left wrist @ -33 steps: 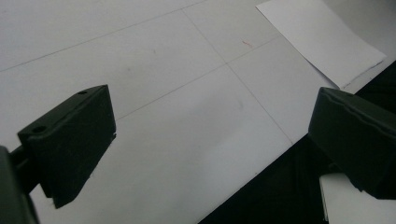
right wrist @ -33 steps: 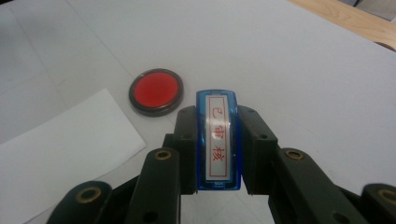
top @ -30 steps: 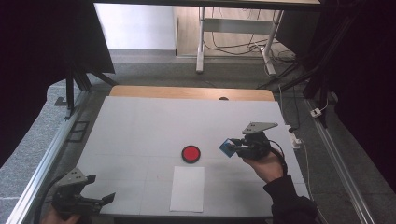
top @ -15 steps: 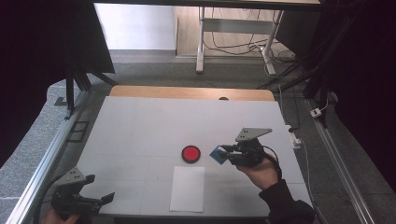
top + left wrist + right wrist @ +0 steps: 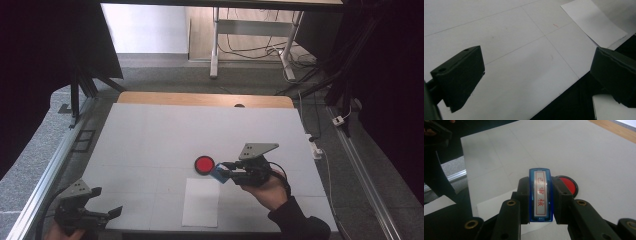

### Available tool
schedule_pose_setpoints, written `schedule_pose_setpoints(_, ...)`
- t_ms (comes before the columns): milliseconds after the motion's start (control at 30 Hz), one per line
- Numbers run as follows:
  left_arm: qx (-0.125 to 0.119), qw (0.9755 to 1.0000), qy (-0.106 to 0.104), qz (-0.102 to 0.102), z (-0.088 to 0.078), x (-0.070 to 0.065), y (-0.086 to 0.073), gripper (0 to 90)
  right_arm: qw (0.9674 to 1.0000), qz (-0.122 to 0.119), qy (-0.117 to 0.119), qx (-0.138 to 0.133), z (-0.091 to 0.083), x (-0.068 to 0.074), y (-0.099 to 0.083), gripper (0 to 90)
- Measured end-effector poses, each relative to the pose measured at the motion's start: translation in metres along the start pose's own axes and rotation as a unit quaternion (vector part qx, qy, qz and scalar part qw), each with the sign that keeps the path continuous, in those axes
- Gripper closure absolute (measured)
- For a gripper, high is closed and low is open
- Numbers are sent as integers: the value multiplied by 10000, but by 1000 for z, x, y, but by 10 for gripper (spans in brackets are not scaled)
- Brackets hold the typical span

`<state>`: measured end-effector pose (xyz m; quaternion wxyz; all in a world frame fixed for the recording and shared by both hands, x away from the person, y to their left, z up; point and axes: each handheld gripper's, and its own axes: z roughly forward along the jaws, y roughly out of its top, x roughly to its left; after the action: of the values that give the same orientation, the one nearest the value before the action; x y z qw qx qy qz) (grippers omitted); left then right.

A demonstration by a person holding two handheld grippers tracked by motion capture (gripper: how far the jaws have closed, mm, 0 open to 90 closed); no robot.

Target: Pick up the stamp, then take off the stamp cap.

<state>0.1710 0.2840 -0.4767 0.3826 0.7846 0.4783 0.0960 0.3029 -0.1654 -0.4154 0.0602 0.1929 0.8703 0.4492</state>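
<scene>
Table: white table [image 5: 150,140], paper sheet [image 5: 201,202] near you.
Right gripper [image 5: 223,172]: your jaws pinch blue stamp [image 5: 540,195] beside red ink pad [image 5: 204,164].
Left gripper [image 5: 107,214]: spread, empty.

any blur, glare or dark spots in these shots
High view: soft and grainy, black at both sides, table evenly lit. Left gripper view: jaws near the lens blurred, sheet of paper sharper. Right gripper view: blue stamp sharp with a mild sheen, red ink pad softer behind it.
</scene>
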Motion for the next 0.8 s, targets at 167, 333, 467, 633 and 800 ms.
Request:
schedule_pose_setpoints(167, 1, 10000, -5, 6, 0, 0, 0, 0, 9999, -96, 94, 14, 5, 9, 3, 718)
schedule_pose_setpoints(333, 0, 10000, 10, 15, 0, 0, 0, 0, 9997, -150, 185, 41, 10, 16, 4, 718)
schedule_pose_setpoints(467, -9, 10000, 32, 27, 0, -1, 0, 0, 9996, -179, 221, 40, 11, 18, 4, 717)
schedule_pose_setpoints(633, -31, 10000, 47, 28, -1, -1, 0, 0, 9996, -163, 225, 24, 11, 18, 3, 718)
schedule_pose_setpoints(800, -48, 9999, 50, 97, -2, -2, 0, 0, 9996, -180, 235, -3, 10, 18, 5, 717)
